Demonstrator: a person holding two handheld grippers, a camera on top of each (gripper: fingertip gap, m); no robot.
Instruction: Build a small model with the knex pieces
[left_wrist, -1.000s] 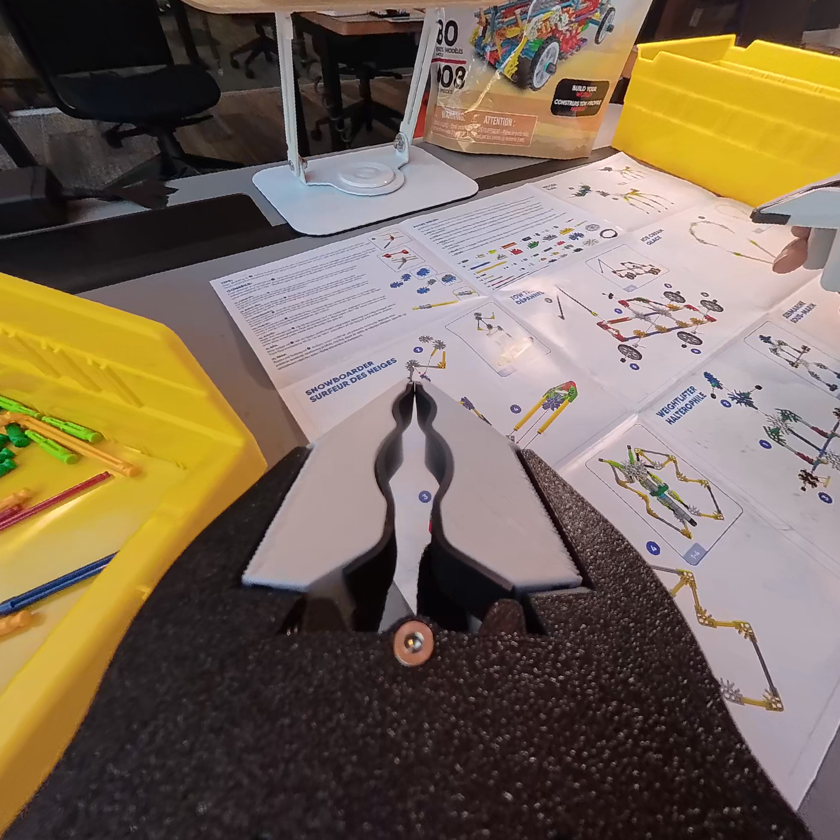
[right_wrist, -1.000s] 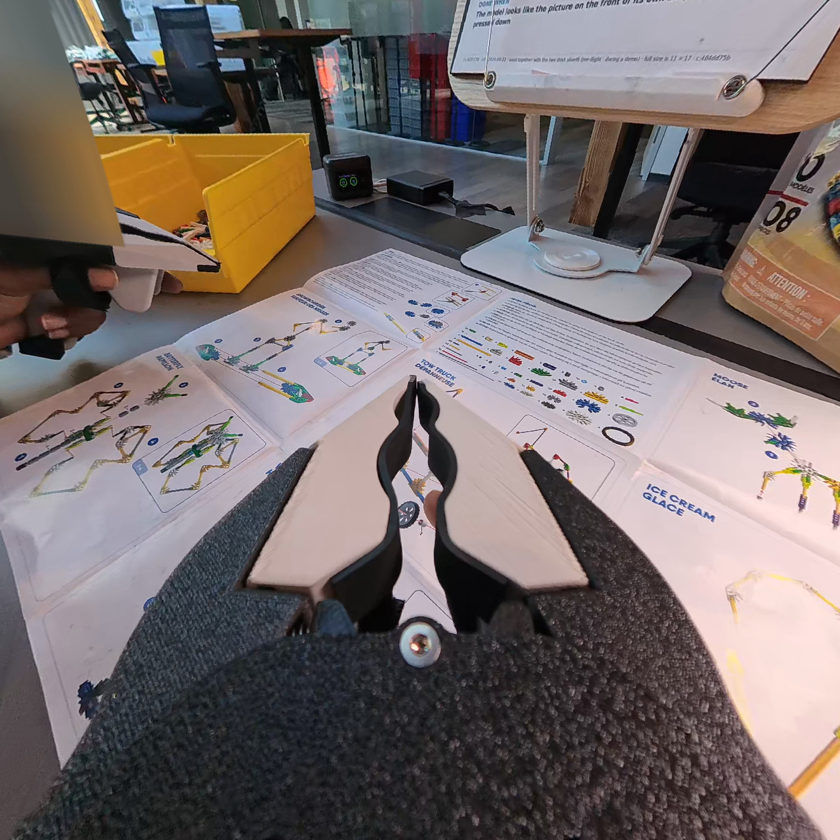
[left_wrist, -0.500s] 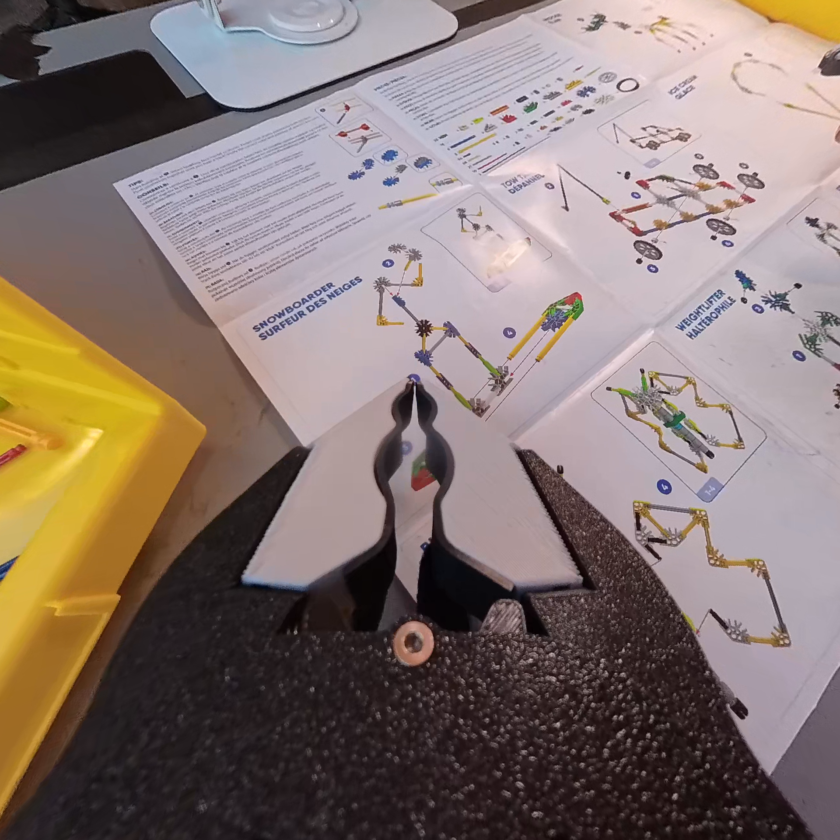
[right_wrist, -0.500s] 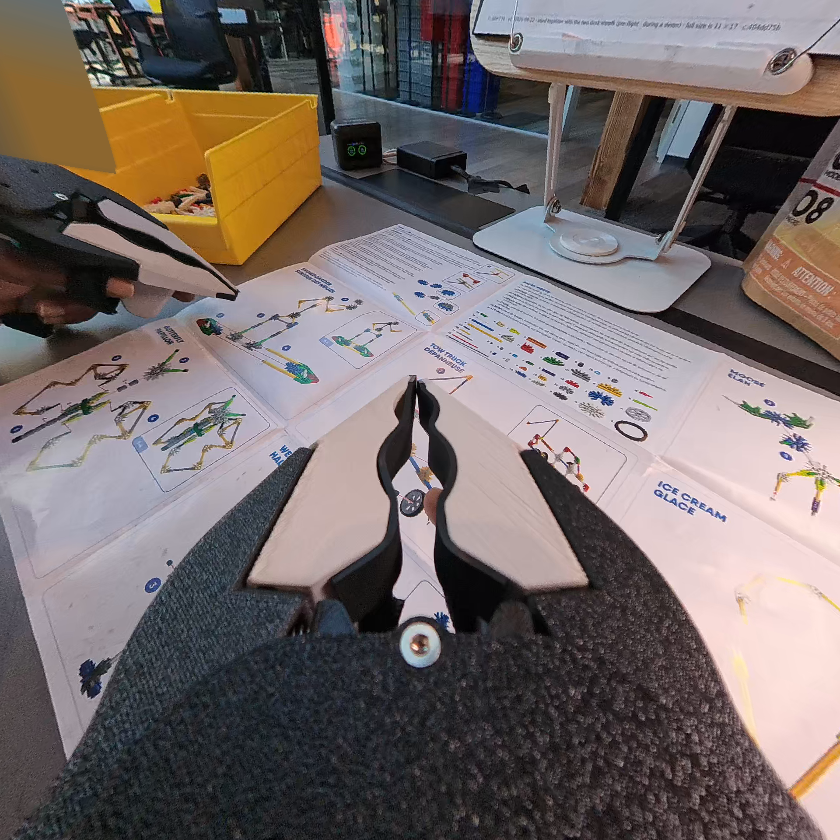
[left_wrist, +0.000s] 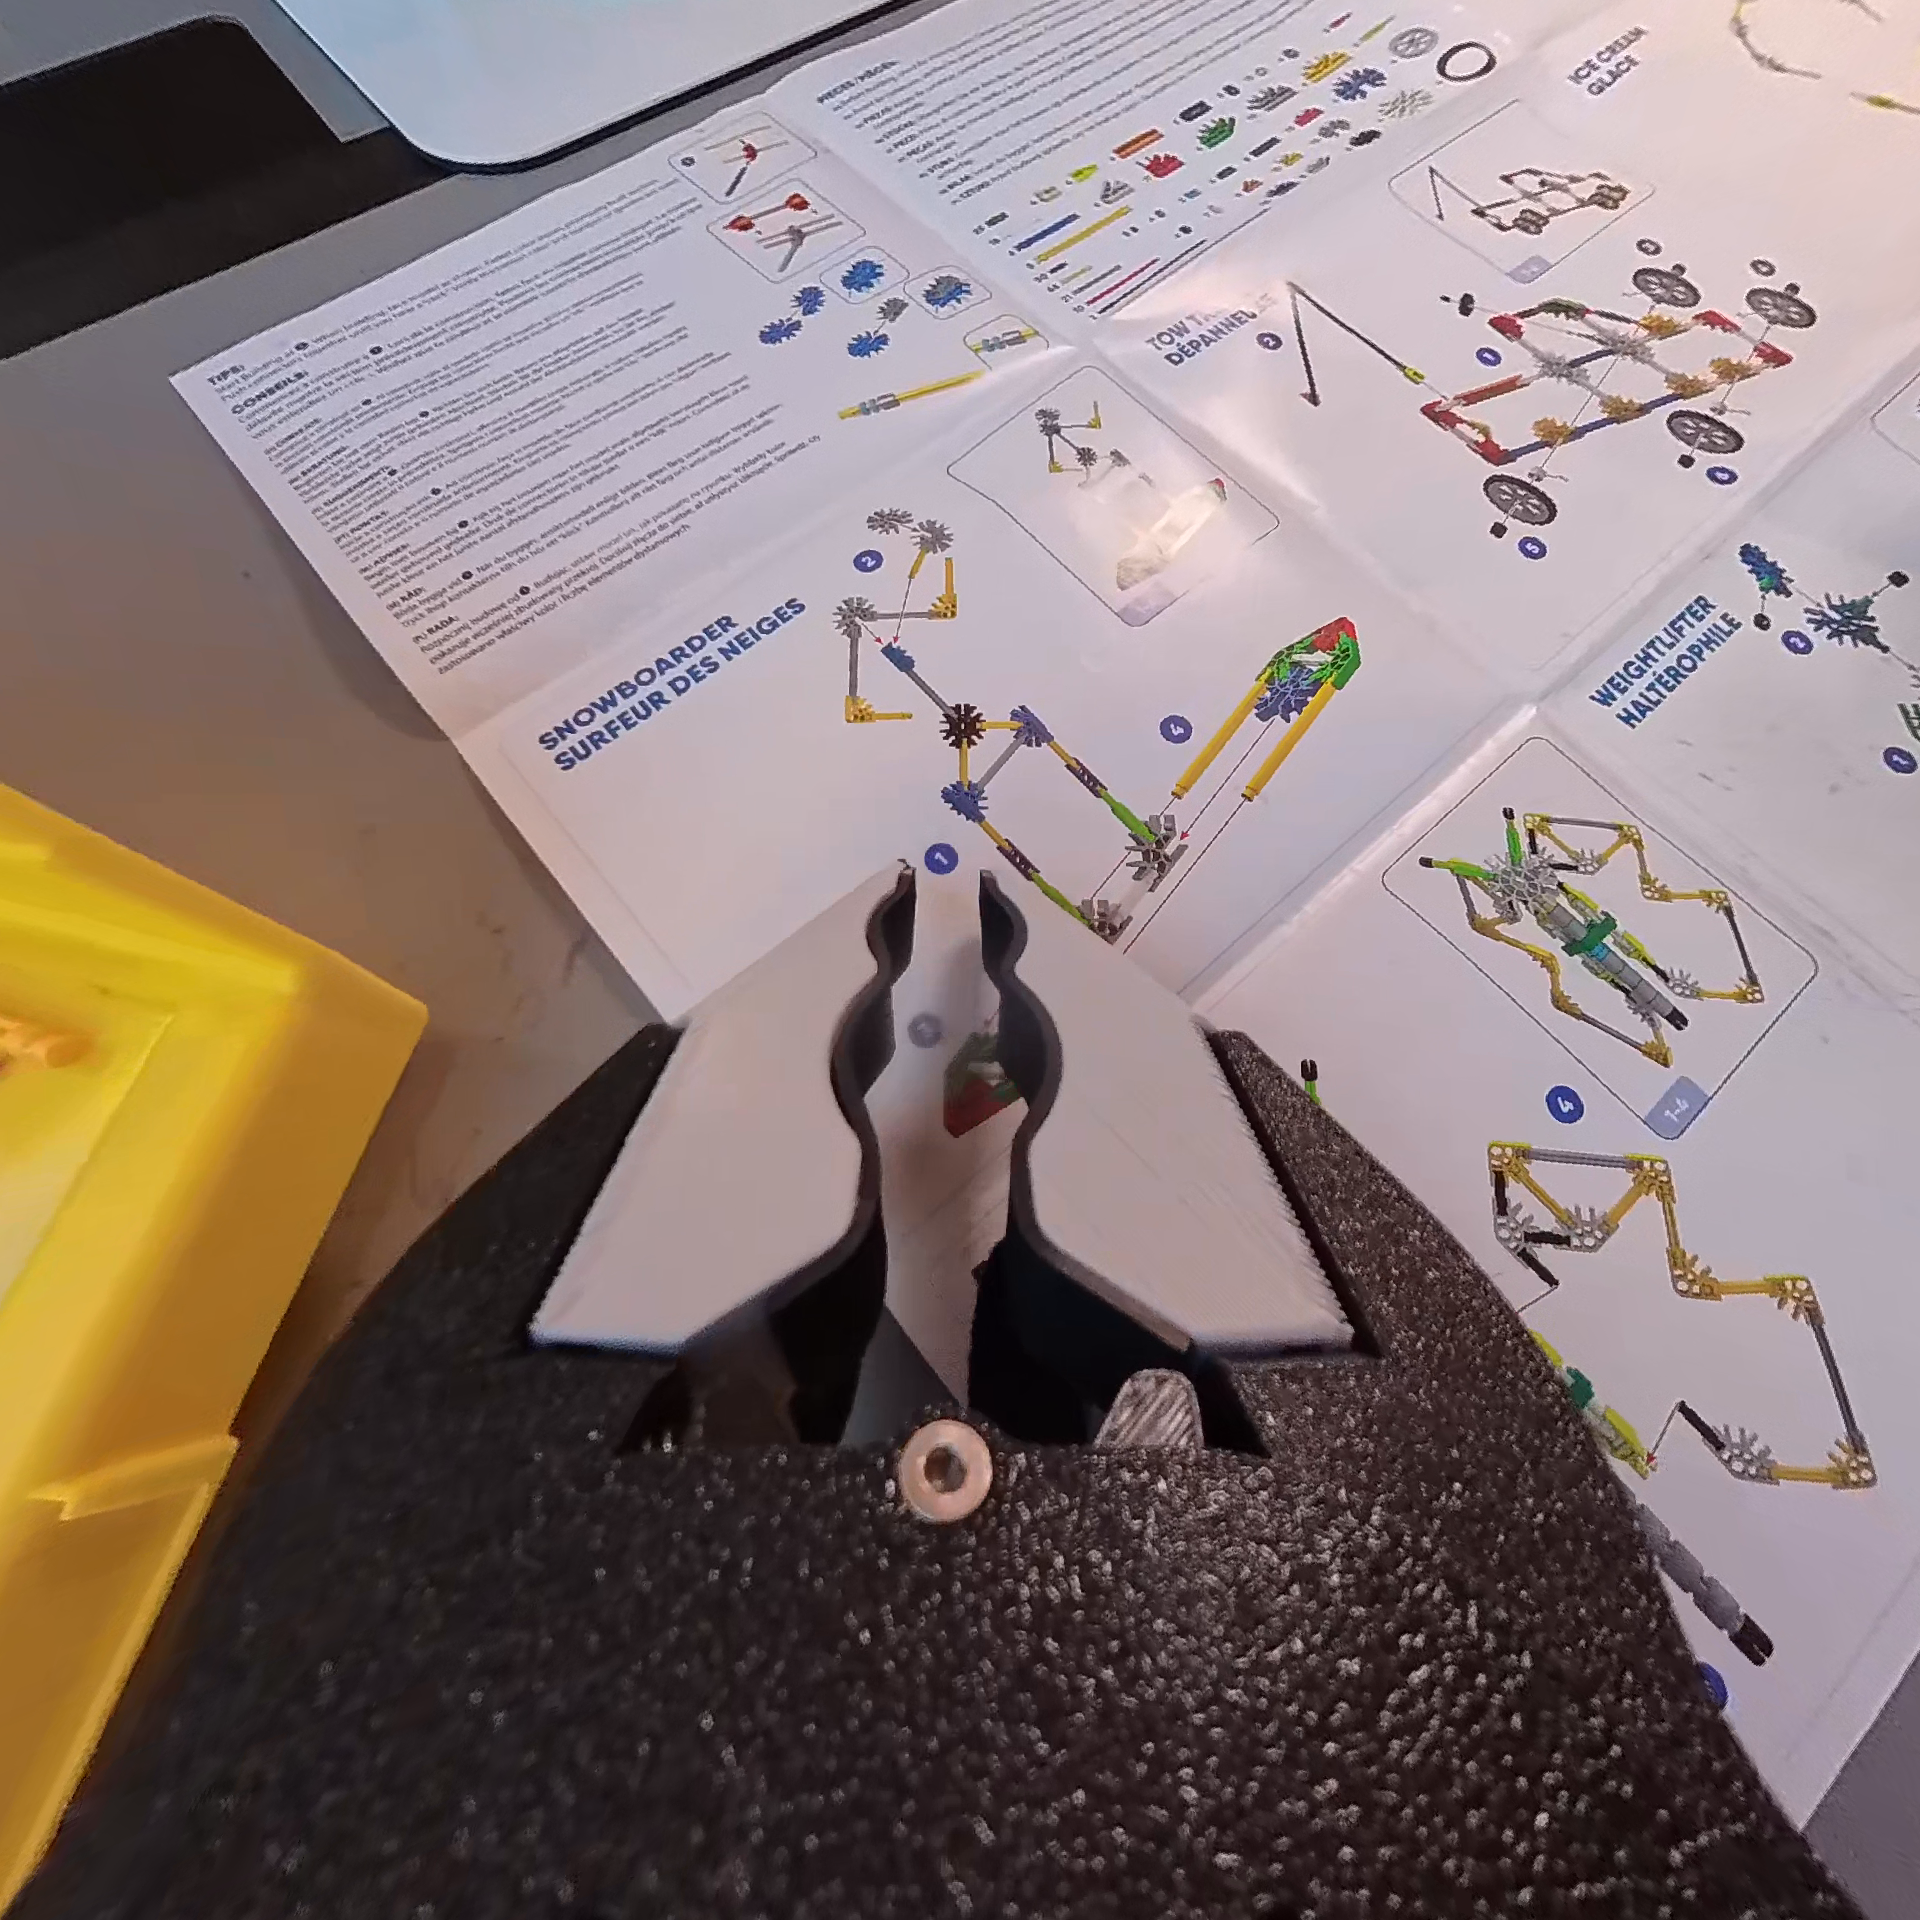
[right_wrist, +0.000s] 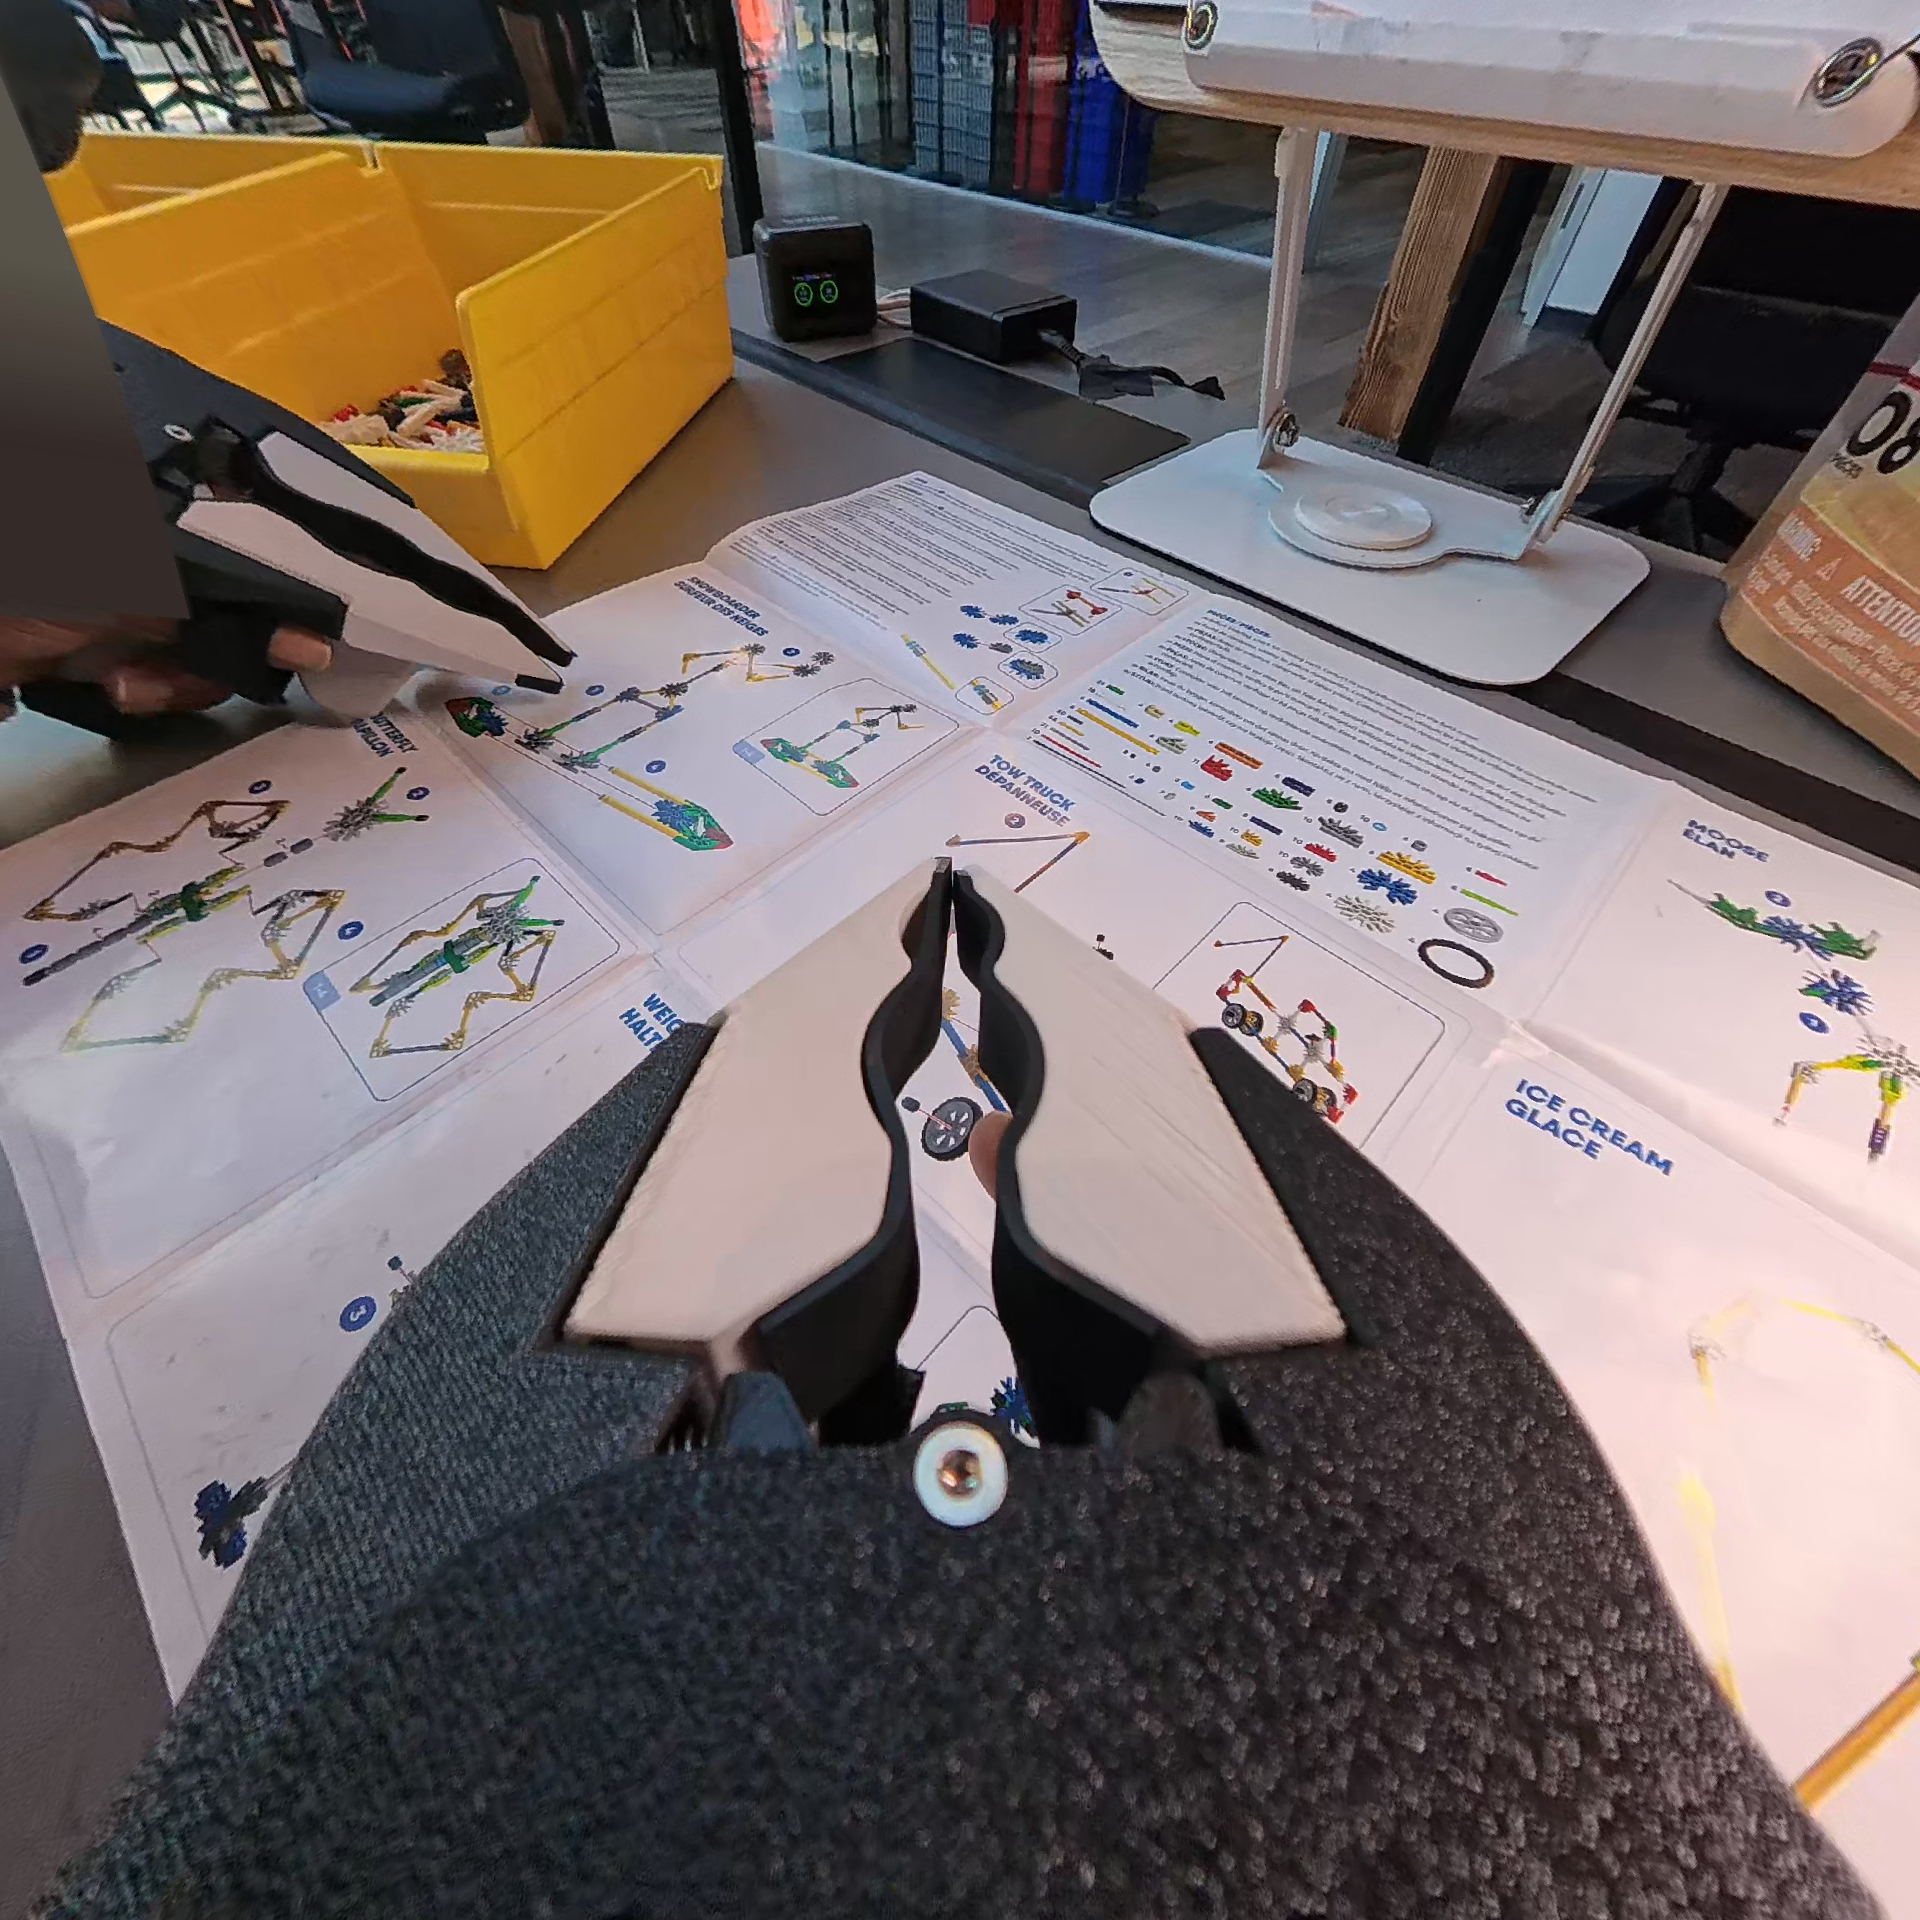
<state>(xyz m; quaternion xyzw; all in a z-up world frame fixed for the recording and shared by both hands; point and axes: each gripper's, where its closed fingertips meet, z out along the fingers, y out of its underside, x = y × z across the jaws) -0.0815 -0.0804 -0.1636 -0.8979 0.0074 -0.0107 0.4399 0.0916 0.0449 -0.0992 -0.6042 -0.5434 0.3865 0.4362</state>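
A large white instruction sheet (left_wrist: 665, 810) with coloured model drawings lies unfolded on the grey table. My left gripper (left_wrist: 943, 881) hovers low over the sheet's left part, tilted down at a drawing of a rod figure. Its jaws stand a small gap apart with nothing between them. It also shows in the right wrist view (right_wrist: 551, 670), held by a hand (right_wrist: 156, 675), tips close to the paper. My right gripper (right_wrist: 948, 875) is shut and empty above the middle of the sheet (right_wrist: 831, 665), over a drawing of a wheeled model.
A yellow bin (left_wrist: 156, 1195) stands just left of the left gripper. Yellow bins (right_wrist: 582, 343) with small pieces are at the back left. A white stand base (right_wrist: 1371, 551), a brown box (right_wrist: 1839, 582), and a small black device (right_wrist: 816, 275) line the back. Tip to tip, the grippers are about 25 centimetres apart.
The left gripper dropped and tilted down toward the sheet, moving off the yellow bin, and its jaws parted slightly. The right gripper stayed shut and shifted only a little.
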